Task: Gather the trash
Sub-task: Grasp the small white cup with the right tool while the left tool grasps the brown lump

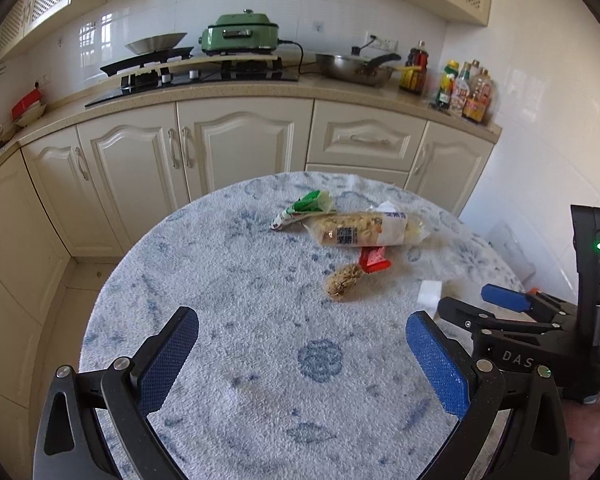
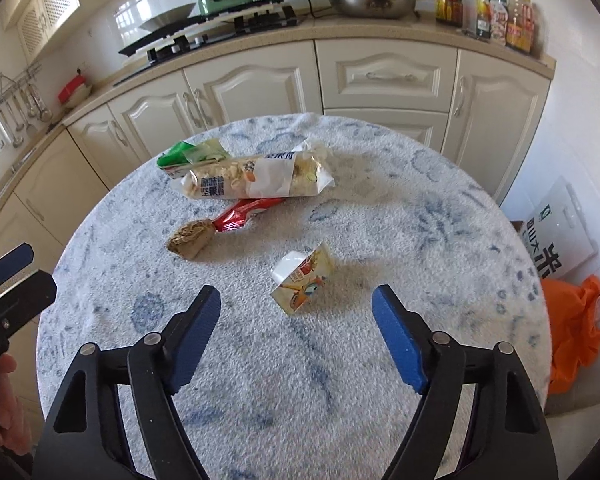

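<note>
- Right gripper (image 2: 296,306) over round table (image 2: 420,360), jaws apart, nothing between pads, nothing held.
- Just ahead of fingertips: small carton (image 2: 302,280) lying tilted on tablecloth, untouched.
- Left gripper (image 1: 302,330) wide open, empty, over bare patch of cloth.
- Beyond that: brown crumpled lump (image 1: 343,282), touching red wrapper (image 1: 374,260).
- Farther back: long clear snack bag (image 1: 366,229) lying flat, over end of red wrapper.
- Green-and-white wrapper (image 1: 300,212) at far end of bag, partly tucked behind.
- Off right edge of table, on floor: orange bag (image 2: 572,332), printed white sack (image 2: 556,236) leaning nearby.
- Behind: cream cabinets (image 1: 240,140), stove with green cooker (image 1: 240,34), wok (image 1: 354,66), bottles (image 1: 466,88).
</note>
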### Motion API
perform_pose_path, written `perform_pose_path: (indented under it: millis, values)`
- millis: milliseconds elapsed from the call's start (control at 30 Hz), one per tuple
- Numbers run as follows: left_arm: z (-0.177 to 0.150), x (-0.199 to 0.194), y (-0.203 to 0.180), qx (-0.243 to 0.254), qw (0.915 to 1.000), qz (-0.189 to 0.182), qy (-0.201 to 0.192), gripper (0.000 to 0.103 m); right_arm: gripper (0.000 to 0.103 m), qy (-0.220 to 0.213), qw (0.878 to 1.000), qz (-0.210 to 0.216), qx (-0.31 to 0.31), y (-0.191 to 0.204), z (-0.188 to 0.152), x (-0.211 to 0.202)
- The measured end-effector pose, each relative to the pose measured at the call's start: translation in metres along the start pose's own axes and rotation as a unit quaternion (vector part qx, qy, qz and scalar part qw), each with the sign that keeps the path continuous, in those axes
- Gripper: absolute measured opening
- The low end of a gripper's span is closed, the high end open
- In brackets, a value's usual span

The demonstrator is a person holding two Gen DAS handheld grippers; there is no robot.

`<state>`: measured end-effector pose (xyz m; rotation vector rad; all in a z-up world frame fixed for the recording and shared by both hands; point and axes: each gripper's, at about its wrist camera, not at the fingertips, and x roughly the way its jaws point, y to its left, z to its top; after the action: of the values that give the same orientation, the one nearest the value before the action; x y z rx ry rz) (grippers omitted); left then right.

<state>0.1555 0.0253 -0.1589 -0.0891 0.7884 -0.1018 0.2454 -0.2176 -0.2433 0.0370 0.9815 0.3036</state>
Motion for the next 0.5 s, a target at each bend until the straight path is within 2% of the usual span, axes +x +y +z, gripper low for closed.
perform_pose_path:
  millis: [67,200,267,300,367,433,500]
  values:
    - [0.004,0.016,-0.002,0.003,1.0,0.005,0.008,0.102,0.068,0.007,1.0,0.004,0.001,-0.001,0.003,0.011]
    - [0.007,0.048,-0.008,0.013,0.9996,0.015,0.02,0.102,0.06,0.018,1.0,0.014,0.006,-0.003,0.007,0.032]
    - [0.009,0.064,-0.011,0.017,0.9993,0.019,0.027,0.102,0.051,0.022,1.0,0.016,0.003,-0.002,0.008,0.041]
    - [0.009,0.071,-0.012,0.02,0.9991,0.02,0.03,0.102,0.051,0.025,1.0,0.018,0.0,-0.001,0.008,0.045]
    - [0.01,0.085,-0.014,0.026,0.9987,0.023,0.037,0.102,0.039,0.014,1.0,0.01,-0.025,0.004,0.006,0.046]
    - [0.012,0.099,-0.015,0.03,0.9984,0.023,0.042,0.102,0.038,0.008,0.999,0.01,-0.031,0.004,0.004,0.046]
    - [0.013,0.111,-0.018,0.034,0.9982,0.021,0.044,0.102,0.035,0.006,0.999,0.027,-0.018,-0.003,0.003,0.043]
